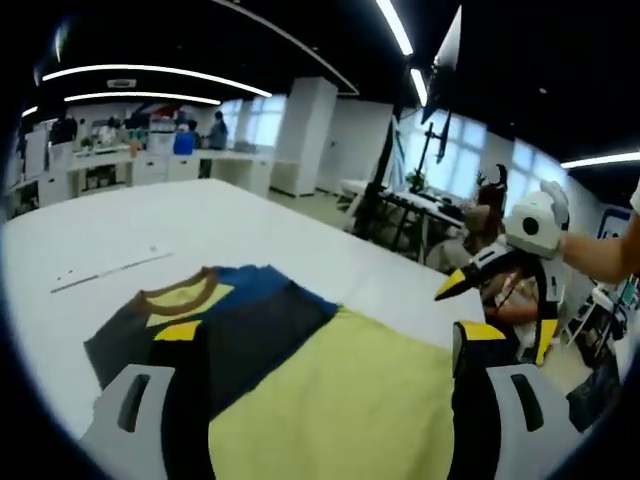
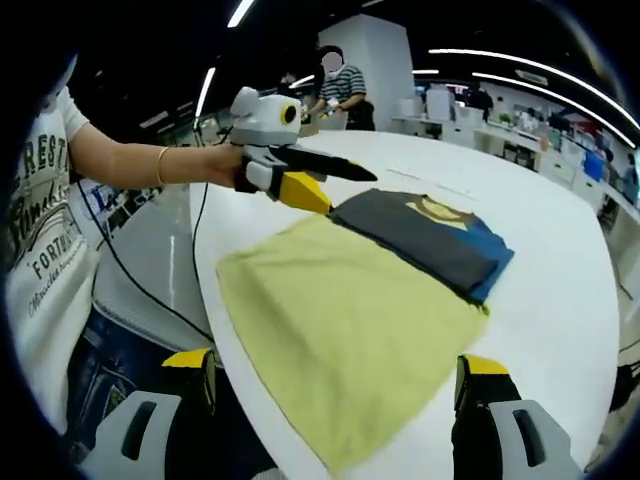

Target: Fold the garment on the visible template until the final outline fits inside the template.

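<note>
A T-shirt lies flat on the white table (image 1: 150,215), its yellow body (image 1: 340,400) toward me and its dark grey and blue top with a brown collar (image 1: 180,292) farther off. My left gripper (image 1: 330,335) stands open over the yellow hem with nothing between its jaws. In the right gripper view the same shirt (image 2: 350,300) spreads ahead, and my right gripper (image 2: 335,365) hangs open over its near yellow edge. A hand holds the left gripper (image 2: 340,185) at the shirt's far-left side, by the seam between yellow and grey. The right gripper (image 1: 480,285) hovers above the shirt's right edge.
A thin line (image 1: 110,270) is marked on the table beyond the collar. The table edge (image 2: 205,290) runs close on the left, with a black cable (image 2: 195,250) hanging beside it. A person in a striped top (image 2: 345,85) stands behind; desks (image 1: 130,165) and a stand (image 1: 385,180) line the room.
</note>
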Demonstrator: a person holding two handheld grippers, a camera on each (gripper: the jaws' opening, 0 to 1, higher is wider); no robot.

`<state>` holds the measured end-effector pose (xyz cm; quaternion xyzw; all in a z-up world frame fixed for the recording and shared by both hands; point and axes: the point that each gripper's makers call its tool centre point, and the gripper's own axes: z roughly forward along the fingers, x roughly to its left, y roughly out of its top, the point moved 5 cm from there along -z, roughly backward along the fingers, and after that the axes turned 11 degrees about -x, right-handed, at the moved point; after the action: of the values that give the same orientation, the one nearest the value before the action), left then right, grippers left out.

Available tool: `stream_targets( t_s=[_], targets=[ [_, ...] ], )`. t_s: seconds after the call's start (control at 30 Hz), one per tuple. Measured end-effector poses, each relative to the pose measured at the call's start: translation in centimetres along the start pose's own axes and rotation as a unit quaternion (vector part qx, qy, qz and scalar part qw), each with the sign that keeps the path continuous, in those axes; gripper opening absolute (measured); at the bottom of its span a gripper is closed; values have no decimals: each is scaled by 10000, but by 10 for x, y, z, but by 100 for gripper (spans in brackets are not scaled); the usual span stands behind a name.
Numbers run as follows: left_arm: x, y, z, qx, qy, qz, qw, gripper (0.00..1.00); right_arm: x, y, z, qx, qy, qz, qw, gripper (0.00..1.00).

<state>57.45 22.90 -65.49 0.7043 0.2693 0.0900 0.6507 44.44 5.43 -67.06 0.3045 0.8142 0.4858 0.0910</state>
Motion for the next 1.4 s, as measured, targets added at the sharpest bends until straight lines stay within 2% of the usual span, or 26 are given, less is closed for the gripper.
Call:
stream_targets(
  t_s=[0.17,0.4,0.63,0.83,1.0,1.27,1.4],
  targets=[
    [-2,-4,-15,68,-17,107,9999,94,2,-2,-1,69,74,-81,9999,99],
    [-15,-13,-38,215,-227,244,9992,89,4,-4,-1,111,117,-188,9997,99],
    [-25,-23,-61,261,-290,336,9987,84,4,-6,-2,214,125,-362,9990,98],
    [-32,-36,-84,447,-336,385,9977,80,6,-10,-2,311,169,-472,9983,94],
    [-34,-52,-106,709,-342,439,9959,76,9,-14,0,373,220,-537,9976,90],
    [-38,-69,-129,1020,-341,604,9924,67,12,-23,5,529,312,-631,9961,84],
    [-39,-80,-140,1216,-342,603,9902,62,13,-29,8,670,391,-659,9948,76]
  ],
)
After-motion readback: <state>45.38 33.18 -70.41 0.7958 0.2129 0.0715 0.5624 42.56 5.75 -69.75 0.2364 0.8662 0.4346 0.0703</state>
